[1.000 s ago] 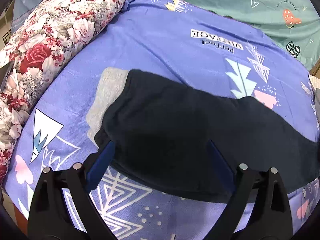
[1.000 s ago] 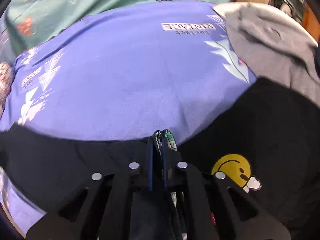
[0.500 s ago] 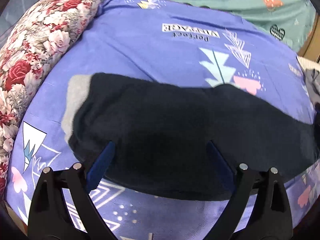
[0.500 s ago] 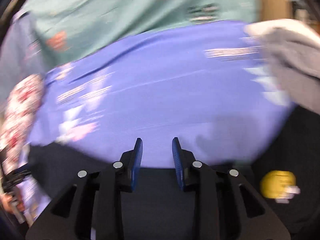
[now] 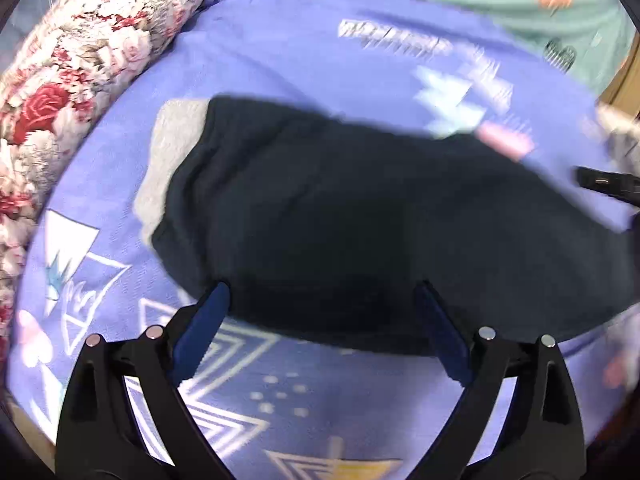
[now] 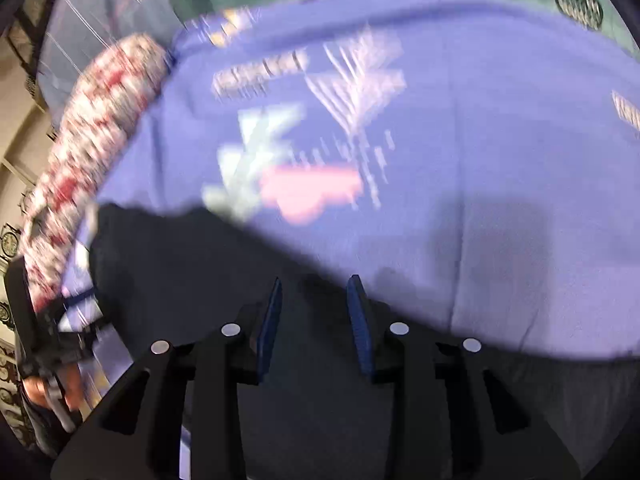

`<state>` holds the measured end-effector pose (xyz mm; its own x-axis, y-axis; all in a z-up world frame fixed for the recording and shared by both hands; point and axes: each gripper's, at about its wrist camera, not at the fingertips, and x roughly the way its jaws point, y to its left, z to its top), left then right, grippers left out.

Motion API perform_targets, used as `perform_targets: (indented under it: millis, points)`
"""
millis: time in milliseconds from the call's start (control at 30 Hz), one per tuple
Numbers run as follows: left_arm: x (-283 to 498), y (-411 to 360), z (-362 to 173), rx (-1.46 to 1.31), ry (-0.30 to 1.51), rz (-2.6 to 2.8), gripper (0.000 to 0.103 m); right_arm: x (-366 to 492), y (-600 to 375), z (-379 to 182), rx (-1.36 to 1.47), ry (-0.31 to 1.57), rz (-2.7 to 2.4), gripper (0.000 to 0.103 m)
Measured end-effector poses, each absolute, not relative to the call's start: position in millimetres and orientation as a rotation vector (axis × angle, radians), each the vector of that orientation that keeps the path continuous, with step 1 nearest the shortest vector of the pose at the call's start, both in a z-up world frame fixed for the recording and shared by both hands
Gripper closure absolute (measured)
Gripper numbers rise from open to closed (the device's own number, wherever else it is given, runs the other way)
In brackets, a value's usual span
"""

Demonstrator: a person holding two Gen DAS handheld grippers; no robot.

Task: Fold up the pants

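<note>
Looking along the fingers of our left gripper, we see the dark pants lying on the purple bedsheet, already doubled into a long band. Its long axis goes from left to right across both views, with the grey waistband at the left end, near the floral pillow. The jaws of the left gripper stand wide and hold nothing; the near edge of the band lies just in front of the tips, close to the waistband end. Our right gripper is above the other part of the band, its jaws narrower but apart and also empty, with dark cloth under them. We judge the left gripper is nearer to the waistband for the next fold. No containers are visible here.
</note>
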<state>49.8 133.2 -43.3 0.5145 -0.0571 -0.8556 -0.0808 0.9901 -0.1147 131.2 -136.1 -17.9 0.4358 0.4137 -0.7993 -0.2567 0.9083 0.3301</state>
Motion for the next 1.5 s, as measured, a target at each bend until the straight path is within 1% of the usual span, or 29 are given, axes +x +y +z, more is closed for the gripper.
perform_targets:
  millis: [100, 233, 333, 467, 533, 633, 733, 767, 800, 833, 933, 967, 1067, 1100, 1167, 1233, 1267, 1300, 1367, 1433, 1467, 1500]
  points:
    - [50, 131, -23, -0.221, 0.973, -0.055, 0.009, 151, -112, -12, 0.181, 1.032, 0.478, 0.069]
    - [64, 122, -16, -0.179, 0.942, -0.018, 0.009, 181, -63, -27, 0.195, 1.089, 0.548, 0.069]
    - [76, 120, -25, -0.193, 0.966, -0.018, 0.009, 195, -44, -40, 0.191, 1.118, 0.543, 0.069]
    - [80, 126, -53, -0.224, 1.046, -0.006, 0.009, 201, -33, -58, 0.202, 1.170, 0.567, 0.069]
    - [76, 128, -56, -0.217, 1.029, -0.019, 0.009, 199, -31, -63, 0.194, 1.195, 0.600, 0.071]
    - [74, 125, -57, -0.196, 1.024, -0.021, 0.009, 196, -29, -62, 0.178, 1.201, 0.642, 0.078]
    - [75, 124, -57, -0.202, 1.021, -0.008, 0.009, 196, -22, -62, 0.135, 1.219, 0.673, 0.081]
    - [75, 125, -57, -0.204, 1.021, -0.008, 0.009, 195, -20, -62, 0.107, 1.214, 0.669, 0.086]
    - [75, 125, -57, -0.206, 1.021, -0.010, 0.009, 194, -19, -61, 0.091, 1.208, 0.666, 0.088]
    - [75, 126, -56, -0.208, 1.020, -0.014, 0.009, 193, -18, -58, 0.080, 1.195, 0.664, 0.089]
    - [74, 128, -56, -0.213, 1.019, -0.028, 0.009, 187, -21, -35, 0.060, 1.047, 0.633, 0.093]
    - [75, 129, -56, -0.214, 1.019, -0.029, 0.009, 187, -19, -33, 0.041, 1.003, 0.605, 0.102]
    - [75, 126, -58, -0.192, 1.018, -0.017, 0.009, 195, -7, -55, -0.032, 1.047, 0.574, 0.102]
    - [75, 125, -58, -0.184, 1.019, -0.013, 0.009, 195, -4, -61, -0.059, 1.033, 0.564, 0.102]
    - [74, 123, -58, -0.166, 1.018, -0.009, 0.009, 197, -7, -60, -0.078, 1.007, 0.516, 0.102]
    - [73, 122, -55, -0.159, 1.025, -0.006, 0.009, 197, -22, -51, -0.102, 0.934, 0.382, 0.103]
    - [73, 123, -51, -0.161, 1.027, -0.005, 0.009, 196, -33, -44, -0.048, 0.918, 0.382, 0.103]
    - [72, 123, -46, -0.162, 1.021, -0.007, 0.009, 194, -44, -40, 0.042, 0.944, 0.427, 0.099]
    - [72, 123, -32, -0.154, 0.976, -0.017, 0.009, 185, -53, -39, 0.163, 1.044, 0.579, 0.099]
    - [78, 122, -21, -0.152, 0.937, -0.016, 0.008, 167, -50, -39, 0.110, 1.068, 0.620, 0.098]
    - [86, 121, -19, -0.160, 0.934, -0.014, 0.008, 158, -48, -42, 0.065, 1.075, 0.610, 0.093]
    - [92, 120, -20, -0.164, 0.937, -0.015, 0.008, 151, -52, -51, 0.040, 1.106, 0.596, 0.079]
